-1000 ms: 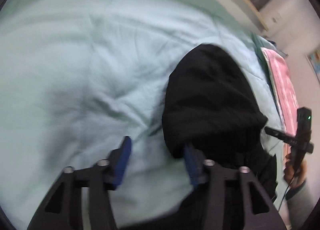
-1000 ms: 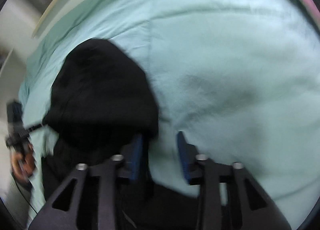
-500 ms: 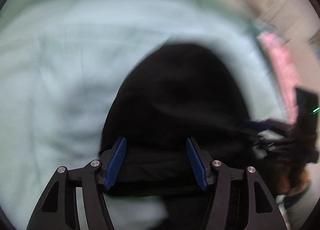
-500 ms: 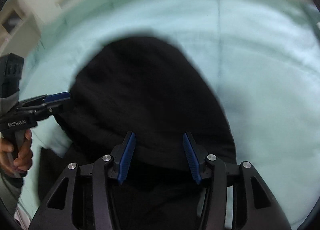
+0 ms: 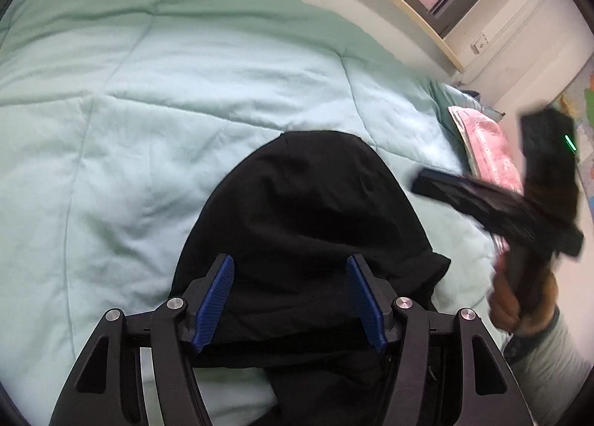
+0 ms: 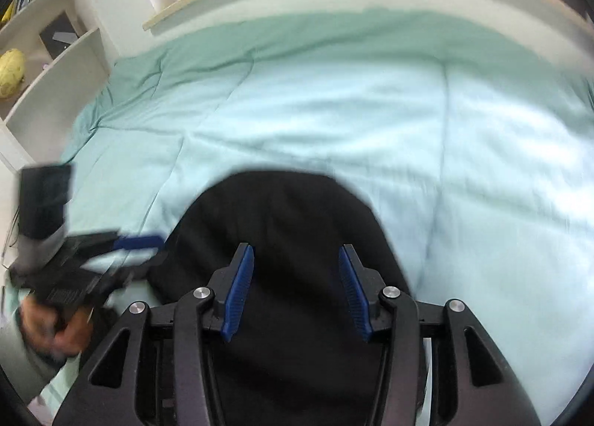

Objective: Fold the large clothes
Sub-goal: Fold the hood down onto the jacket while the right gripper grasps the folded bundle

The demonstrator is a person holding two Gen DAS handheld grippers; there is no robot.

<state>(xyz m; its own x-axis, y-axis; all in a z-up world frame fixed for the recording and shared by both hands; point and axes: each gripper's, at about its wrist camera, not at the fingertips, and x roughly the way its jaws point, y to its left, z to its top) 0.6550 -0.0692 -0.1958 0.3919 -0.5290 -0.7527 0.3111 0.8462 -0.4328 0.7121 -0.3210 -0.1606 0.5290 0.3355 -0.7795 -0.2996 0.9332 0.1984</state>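
A black garment (image 5: 308, 210) lies folded in a rounded heap on the mint-green quilt (image 5: 148, 110). My left gripper (image 5: 289, 277) hovers over its near part, jaws open, with only the cloth below showing between the blue pads. In the right wrist view the same garment (image 6: 289, 233) lies under my right gripper (image 6: 297, 277), which is also open and holds nothing. Each gripper shows in the other's view: the right gripper (image 5: 482, 199) blurred at the garment's right edge, the left gripper (image 6: 85, 259) at its left edge, each in a hand.
A pink patterned pillow (image 5: 486, 151) lies at the quilt's right end. A pale wooden bed board (image 5: 408, 6) runs along the far side under a window. White shelves (image 6: 48, 66) with a yellow object (image 6: 11, 71) stand beyond the bed's left end.
Both grippers have swung in from the garment's sides to above it and drawn back, so more of the bed shows. The left jaws stand a little wider.
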